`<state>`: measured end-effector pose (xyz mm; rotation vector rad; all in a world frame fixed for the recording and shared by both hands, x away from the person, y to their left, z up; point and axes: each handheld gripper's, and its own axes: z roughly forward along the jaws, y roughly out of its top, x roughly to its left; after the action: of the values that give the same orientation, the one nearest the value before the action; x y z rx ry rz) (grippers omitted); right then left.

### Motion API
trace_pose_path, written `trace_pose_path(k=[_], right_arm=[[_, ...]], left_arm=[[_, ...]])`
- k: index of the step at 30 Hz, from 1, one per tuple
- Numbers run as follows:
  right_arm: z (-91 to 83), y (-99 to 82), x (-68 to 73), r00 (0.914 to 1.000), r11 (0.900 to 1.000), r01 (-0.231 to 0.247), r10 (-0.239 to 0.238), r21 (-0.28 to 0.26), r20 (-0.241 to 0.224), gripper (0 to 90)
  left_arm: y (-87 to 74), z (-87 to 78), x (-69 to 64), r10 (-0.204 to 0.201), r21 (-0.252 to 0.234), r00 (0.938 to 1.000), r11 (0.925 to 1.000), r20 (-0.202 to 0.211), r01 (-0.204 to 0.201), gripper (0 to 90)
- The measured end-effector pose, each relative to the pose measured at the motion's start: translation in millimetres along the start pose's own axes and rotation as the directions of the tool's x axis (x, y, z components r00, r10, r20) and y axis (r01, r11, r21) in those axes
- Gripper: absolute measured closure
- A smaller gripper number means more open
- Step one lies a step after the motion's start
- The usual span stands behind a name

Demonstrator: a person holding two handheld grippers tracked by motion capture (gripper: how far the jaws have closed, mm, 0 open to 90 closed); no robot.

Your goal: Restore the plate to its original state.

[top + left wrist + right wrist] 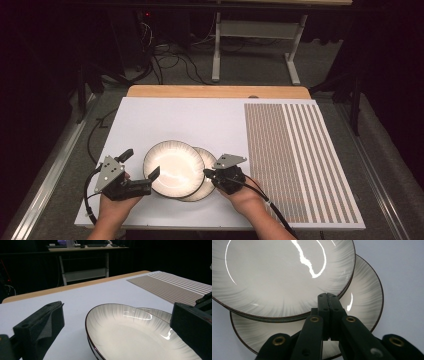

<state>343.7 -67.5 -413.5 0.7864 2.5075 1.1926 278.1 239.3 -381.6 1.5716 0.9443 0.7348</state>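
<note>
Left gripper (140,167) spread wide at plates (172,167); right gripper (207,173) pinched closed

No text or labels can be read.

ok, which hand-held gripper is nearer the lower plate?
Right. The right hand-held gripper is shut, tips over the lower plate beside the upper plate's rim. The left hand-held gripper is open, straddling the upper plate's left edge.
</note>
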Motion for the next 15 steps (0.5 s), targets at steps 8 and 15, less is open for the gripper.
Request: trace_pose_path(k=[8,15], right_arm=[[-0.5,1.7,1.7,0.9999,0.9999,0.008,-0.008,0.006,0.007,90.0],[-1.0,1.2,1.8,0.9999,0.9999,0.011,-0.011,0.008,0.011,90.0]], left_arm=[[0.2,1.7,-1.9,0.007,0.003,1.0000,1.0000,0.002,-0.007,0.1],[0.2,3.0,-3.0,0.005,0.000,0.9999,1.0000,0.010,-0.005,0.1]])
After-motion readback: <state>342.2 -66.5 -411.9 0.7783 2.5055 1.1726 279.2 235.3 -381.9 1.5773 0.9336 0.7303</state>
